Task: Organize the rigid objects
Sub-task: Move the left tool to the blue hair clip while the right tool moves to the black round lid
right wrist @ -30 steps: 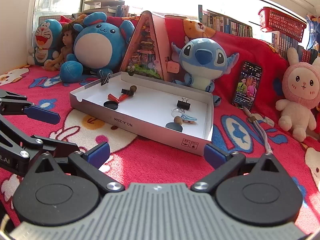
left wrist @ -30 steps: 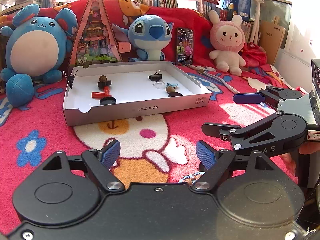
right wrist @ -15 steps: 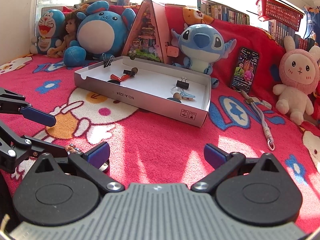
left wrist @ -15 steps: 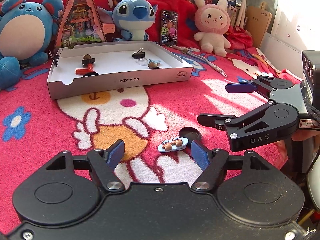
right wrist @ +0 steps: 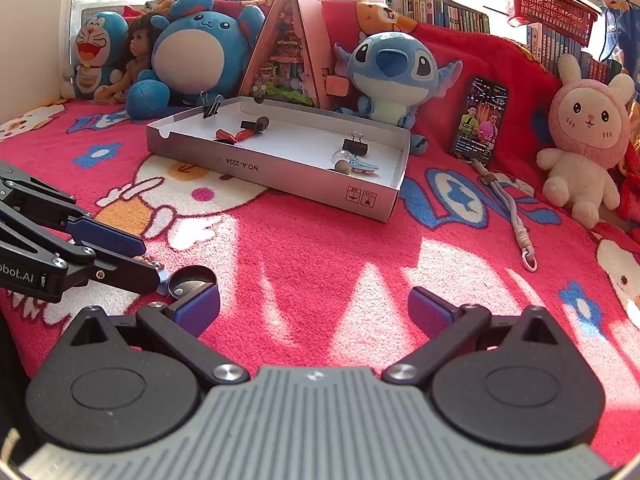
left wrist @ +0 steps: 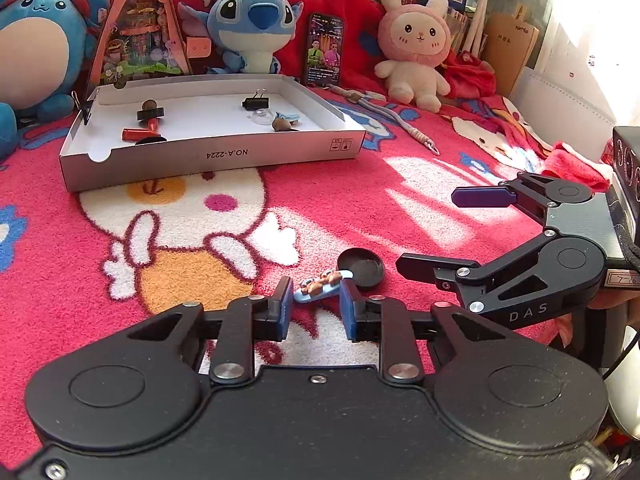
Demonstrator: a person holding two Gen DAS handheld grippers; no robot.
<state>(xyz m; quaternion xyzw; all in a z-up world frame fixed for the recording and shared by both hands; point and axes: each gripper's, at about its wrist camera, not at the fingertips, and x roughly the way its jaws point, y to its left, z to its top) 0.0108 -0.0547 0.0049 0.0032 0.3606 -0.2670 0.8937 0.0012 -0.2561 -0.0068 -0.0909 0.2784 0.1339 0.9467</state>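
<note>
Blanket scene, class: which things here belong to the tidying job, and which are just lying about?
Belong to the job:
- small blue clip, between the left gripper jaws, which have just been closing
- black round cap beside it
- white box holding a binder clip

Just lying about:
- Stitch plush
- pink bunny plush
- phone
- lanyard

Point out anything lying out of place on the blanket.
Two small items lie loose on the blanket, outside the white box: a pale blue clip between the left hand-held gripper pads, and a black round cap beside it.
</note>
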